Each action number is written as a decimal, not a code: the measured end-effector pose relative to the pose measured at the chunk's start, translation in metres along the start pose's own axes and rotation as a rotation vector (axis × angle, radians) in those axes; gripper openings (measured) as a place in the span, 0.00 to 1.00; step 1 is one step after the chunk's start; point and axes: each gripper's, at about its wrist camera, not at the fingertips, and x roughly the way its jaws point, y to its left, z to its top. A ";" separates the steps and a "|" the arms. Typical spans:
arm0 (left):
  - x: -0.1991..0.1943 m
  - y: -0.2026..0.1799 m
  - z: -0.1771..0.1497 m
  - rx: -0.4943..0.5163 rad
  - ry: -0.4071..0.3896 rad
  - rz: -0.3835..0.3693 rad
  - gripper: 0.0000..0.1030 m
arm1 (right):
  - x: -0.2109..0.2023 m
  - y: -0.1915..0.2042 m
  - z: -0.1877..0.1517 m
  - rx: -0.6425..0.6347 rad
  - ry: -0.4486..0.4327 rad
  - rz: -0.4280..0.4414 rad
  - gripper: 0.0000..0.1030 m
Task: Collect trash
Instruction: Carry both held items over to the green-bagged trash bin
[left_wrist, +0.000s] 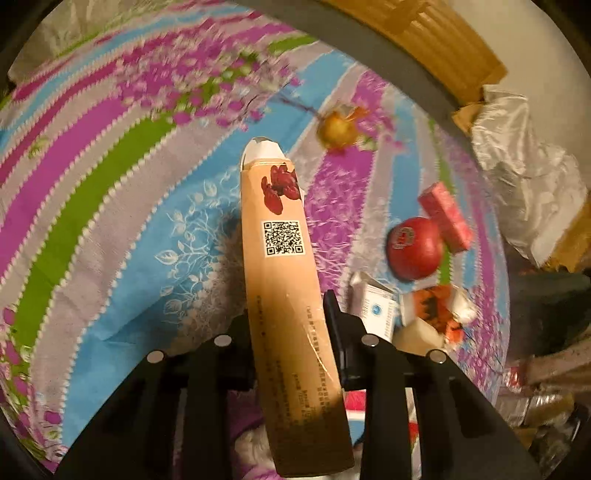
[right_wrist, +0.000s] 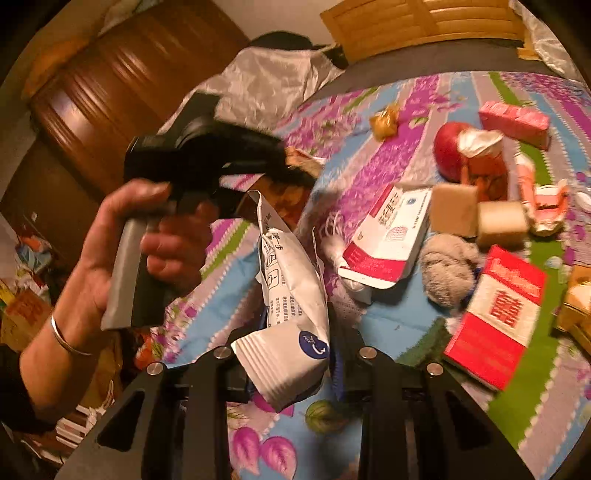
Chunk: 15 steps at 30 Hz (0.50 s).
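1. A tall tan carton (left_wrist: 284, 295) with a QR code and red fruit printed on it stands between the fingers of the left gripper (left_wrist: 291, 317), which is clamped onto its lower half; the torn white top points away over the bed.
2. A crumpled white pouch (right_wrist: 288, 295) with blue print sits in the right gripper (right_wrist: 288, 354), whose jaws are pinched on its lower end (the pouch leans up and to the left).
3. The person's left hand (right_wrist: 122, 251), with a thin bangle on the wrist, holds the handle of the left gripper, seen from the right wrist view to the left of the pouch.
4. More litter lies on the striped floral bedsheet (left_wrist: 110, 155): a red apple (left_wrist: 413, 247) just beside a pink box (left_wrist: 445, 218), a yellow crumpled wrapper (left_wrist: 338, 127) further off, and a white and red medicine box (right_wrist: 388, 236).
5. Near the medicine box are a grey fluffy ball (right_wrist: 448, 267) and a red and white packet (right_wrist: 496, 317), both on the sheet.
6. A wooden headboard (right_wrist: 424, 26) stands beyond the bed.
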 end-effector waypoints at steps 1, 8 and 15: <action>-0.007 -0.003 -0.003 0.022 -0.011 -0.002 0.28 | -0.010 0.003 -0.001 0.006 -0.018 0.000 0.30; -0.053 -0.019 -0.039 0.136 -0.074 -0.073 0.28 | -0.109 0.006 -0.013 0.073 -0.204 -0.007 0.30; -0.084 -0.054 -0.084 0.265 -0.113 -0.144 0.28 | -0.207 -0.007 -0.040 0.214 -0.373 0.021 0.30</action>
